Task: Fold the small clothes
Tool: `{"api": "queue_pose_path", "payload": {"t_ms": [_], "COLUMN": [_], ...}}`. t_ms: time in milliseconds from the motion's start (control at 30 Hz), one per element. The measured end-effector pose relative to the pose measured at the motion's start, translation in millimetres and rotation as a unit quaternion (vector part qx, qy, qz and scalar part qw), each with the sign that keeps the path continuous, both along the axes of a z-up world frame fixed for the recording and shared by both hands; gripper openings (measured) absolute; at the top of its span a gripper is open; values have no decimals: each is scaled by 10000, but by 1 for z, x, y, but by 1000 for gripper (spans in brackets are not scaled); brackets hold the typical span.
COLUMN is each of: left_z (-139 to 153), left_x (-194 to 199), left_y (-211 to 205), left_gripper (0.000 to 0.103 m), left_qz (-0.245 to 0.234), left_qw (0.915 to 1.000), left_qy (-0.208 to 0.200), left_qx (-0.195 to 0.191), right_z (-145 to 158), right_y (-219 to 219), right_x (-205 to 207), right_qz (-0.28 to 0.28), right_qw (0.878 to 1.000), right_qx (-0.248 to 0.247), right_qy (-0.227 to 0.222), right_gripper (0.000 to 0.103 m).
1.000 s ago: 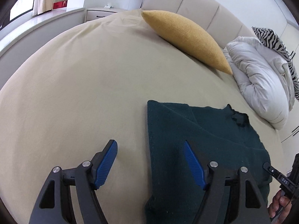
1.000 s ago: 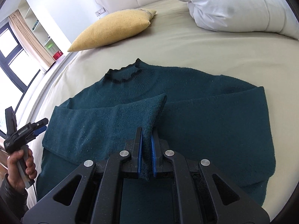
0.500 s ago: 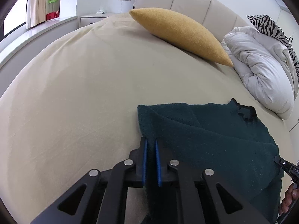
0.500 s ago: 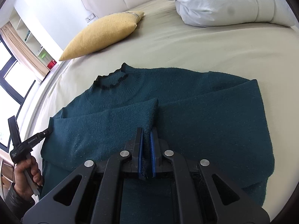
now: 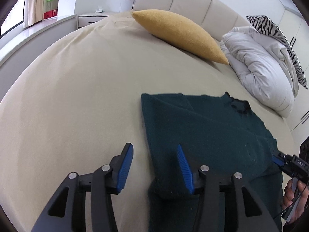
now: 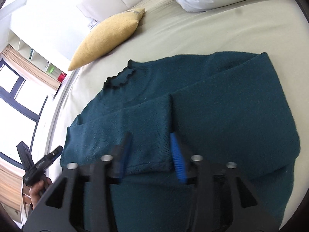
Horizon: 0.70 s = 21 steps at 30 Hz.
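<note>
Nearest us, our left gripper (image 5: 154, 166) points steeply down over the sweater's left edge, its jaws having just been opening; they stand apart, with the sweater's edge lying loose between them and no pad pressing it. Our right gripper (image 6: 150, 154), likewise angled down, has also just been opening its jaws, which straddle the folded-in sleeve (image 6: 135, 127) without pinching it. In the left view a hand (image 5: 291, 193) grips the right tool's handle at the right edge.

The dark teal knit sweater (image 6: 222, 116) lies flat on the bed (image 5: 77, 96), its long axis running from the hem nearest us to the frilled collar (image 6: 119, 79) at the far end. Both sleeves are folded across the chest; the left one ends in a ribbed cuff under the right gripper.

Farther off rest a yellow pillow (image 5: 179, 32) and, to its right, a bunched white duvet (image 5: 260, 69) against the padded headboard (image 5: 193, 5).
</note>
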<state>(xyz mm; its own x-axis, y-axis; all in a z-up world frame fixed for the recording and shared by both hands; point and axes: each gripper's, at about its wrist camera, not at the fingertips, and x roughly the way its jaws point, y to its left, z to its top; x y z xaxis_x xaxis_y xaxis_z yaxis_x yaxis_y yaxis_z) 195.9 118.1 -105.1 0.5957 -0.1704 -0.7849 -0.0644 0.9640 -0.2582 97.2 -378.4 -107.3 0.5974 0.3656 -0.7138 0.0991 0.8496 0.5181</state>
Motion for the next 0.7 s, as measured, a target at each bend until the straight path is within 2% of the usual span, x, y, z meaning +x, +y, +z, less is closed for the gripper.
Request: {"api": "queue_pose_path", "payload": {"t_ms": [100,200,233,333,500,633,700], "left_z": [-13,-17,-17,-15,-16,-19,-22], "left_x": [-5,-7,-7,-9,-11,-10,-8], "left_y": [-16,-16,-17,-15,-9,-11,-13], "left_gripper": [49,25,21,15,12,12,13], "left_qz": [-153,-285,-330,-365,-247,-262,-323], "left_qw": [9982,9982,9981,9980,9987,9984,9979], "left_qy": [150,107,112,81,28,44,83], "left_qx": [556,524,511,512,440,507,562], "right_z": [-6,-6,-5,1,11,-13,-19], "right_y": [20,29,24,12,15,7,-1], "right_x": [4,3,2,-6,-22,-12,-8], "right_qz": [271,285,229,46,-1,-102,-182], "right_qw": [9979,9925,9933,9956,9970,9974,9983], "right_qx": [-560,-1176,-1111,-919,-778,-664,-514], "right_qy": [173,179,199,157,-25,258,195], "right_gripper": [46,20,5,4,4,4,3]}}
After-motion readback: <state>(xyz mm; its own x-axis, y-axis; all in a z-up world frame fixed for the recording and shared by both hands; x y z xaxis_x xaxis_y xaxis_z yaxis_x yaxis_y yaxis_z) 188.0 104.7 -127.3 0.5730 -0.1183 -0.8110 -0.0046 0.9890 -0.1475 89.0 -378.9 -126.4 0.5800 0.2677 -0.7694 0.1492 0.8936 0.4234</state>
